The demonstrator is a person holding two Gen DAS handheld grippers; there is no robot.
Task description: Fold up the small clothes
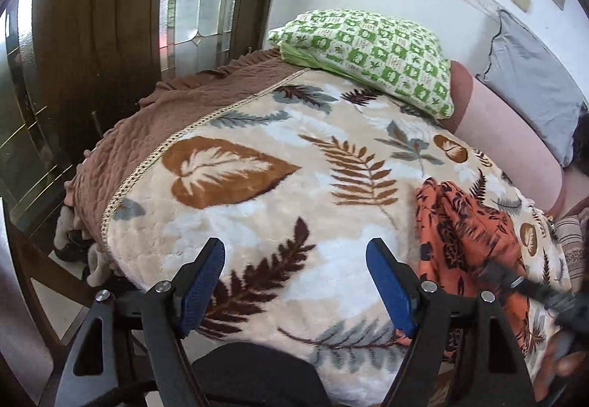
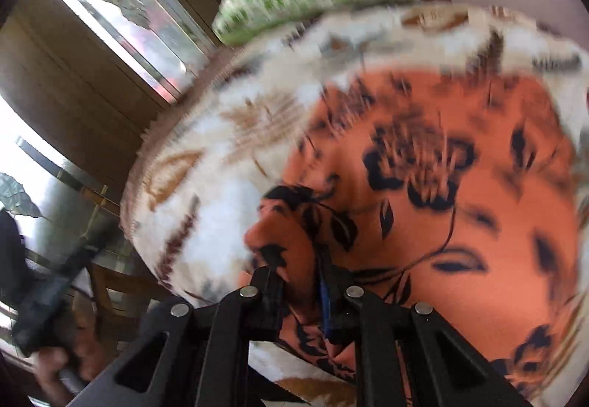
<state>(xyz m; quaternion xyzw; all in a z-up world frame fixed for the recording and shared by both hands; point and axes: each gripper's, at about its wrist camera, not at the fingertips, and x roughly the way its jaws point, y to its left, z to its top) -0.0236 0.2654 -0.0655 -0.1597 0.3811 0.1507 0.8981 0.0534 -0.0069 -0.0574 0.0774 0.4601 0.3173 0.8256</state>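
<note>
Through the left wrist view, my left claw (image 1: pixel 294 281) hangs with its blue pads spread wide and nothing between them, over the leaf blanket (image 1: pixel 235 193) on the bed. The orange cloth (image 1: pixel 467 223) lies bunched at right of frame, its long axis running from upper frame down to lower right, just beside my right pad.

Through the right wrist view, blurred, my right claw (image 2: pixel 298 270) is clamped on a fold of the cloth's near edge, so the right is nearer; the rest spreads to upper right
</note>
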